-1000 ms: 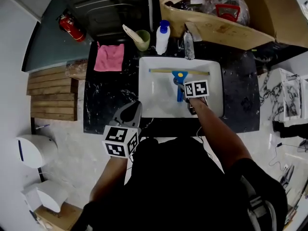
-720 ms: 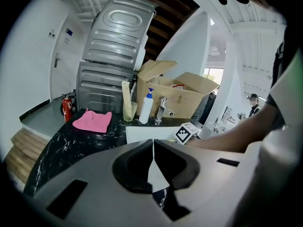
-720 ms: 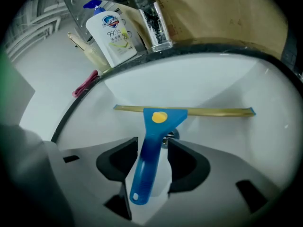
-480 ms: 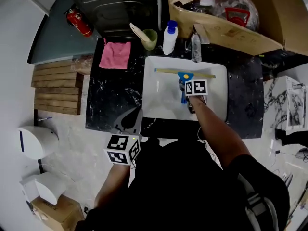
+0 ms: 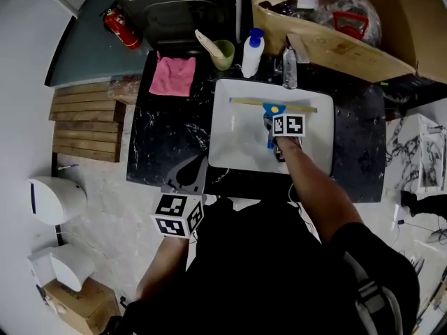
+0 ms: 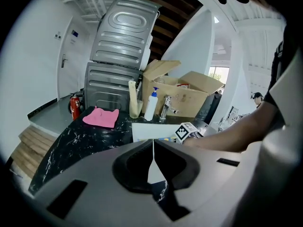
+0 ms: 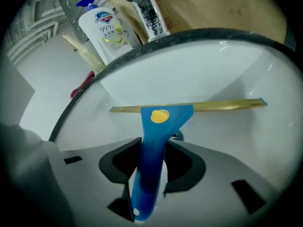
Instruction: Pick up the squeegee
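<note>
A black marbled tabletop (image 5: 167,138) carries a white sink (image 5: 237,145). Beyond the right hand-held gripper (image 7: 144,192), an open cardboard box (image 5: 335,47) stands behind the basin. Far to its left, a ribbed grey metal unit (image 5: 174,5) stands behind the tabletop. A pink cloth (image 5: 173,75) lies on the tabletop, well to this hand-held gripper's left.

The right hand-held gripper reaches steeply down into the sink. Its jaws have just been closing and now pinch the blue handle of the squeegee (image 7: 156,126). The handle runs up between the jaws, and the yellow blade lies crosswise on the basin floor just ahead of them.

The left hand-held gripper (image 6: 153,155) hangs at the tabletop's near edge, well apart from the squeegee, with its jaws pressed together on nothing.

A soap bottle (image 5: 253,53) and a chrome faucet (image 5: 290,68) stand just past the sink's far rim.
</note>
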Demonstrator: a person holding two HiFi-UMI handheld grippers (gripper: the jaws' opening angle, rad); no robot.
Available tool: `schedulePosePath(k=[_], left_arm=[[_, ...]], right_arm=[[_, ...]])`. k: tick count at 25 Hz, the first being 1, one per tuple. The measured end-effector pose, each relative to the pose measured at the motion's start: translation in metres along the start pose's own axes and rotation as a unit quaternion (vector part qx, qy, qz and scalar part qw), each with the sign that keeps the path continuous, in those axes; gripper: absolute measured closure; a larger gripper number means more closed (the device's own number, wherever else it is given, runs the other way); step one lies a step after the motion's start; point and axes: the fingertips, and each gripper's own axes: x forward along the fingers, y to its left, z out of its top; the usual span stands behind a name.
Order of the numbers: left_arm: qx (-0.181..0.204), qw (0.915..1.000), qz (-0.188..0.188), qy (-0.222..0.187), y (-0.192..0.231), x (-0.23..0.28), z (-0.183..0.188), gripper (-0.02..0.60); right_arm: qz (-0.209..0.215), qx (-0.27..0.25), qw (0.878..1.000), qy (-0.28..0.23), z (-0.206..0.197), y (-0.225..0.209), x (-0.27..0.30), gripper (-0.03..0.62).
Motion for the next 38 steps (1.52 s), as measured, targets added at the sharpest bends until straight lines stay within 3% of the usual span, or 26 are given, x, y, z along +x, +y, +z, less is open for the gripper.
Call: schedulePosePath(k=[4,14,26,31,38], left_arm=[[0.006,0.9999,-0.014,-0.001,-0.005,0.004,0.006,0.561],[0.029,0.9979,-0.058,-0.005,-0.017,0.015,0.018,0.561],[0.049,0.9928,-0.109,-0.005,-0.02,0.024,0.024,0.561],[0.059,0.9897,-0.13,-0.008,-0.017,0.026,0.03,0.561],[0.085,0.9834,-0.16,-0.011,-0.019,0.025,0.035,0.561]], right_arm=[[0.01,0.035,0.999,-0.014,0.005,-0.003,-0.01,0.461],[0.014,0.022,0.998,-0.056,0.016,0.003,-0.047,0.462],[0.083,0.056,0.985,-0.14,0.018,0.047,-0.124,0.461],[0.103,0.072,0.976,-0.179,0.015,0.07,-0.158,0.461],[0.123,0.136,0.95,-0.251,0.008,0.084,-0.21,0.461]])
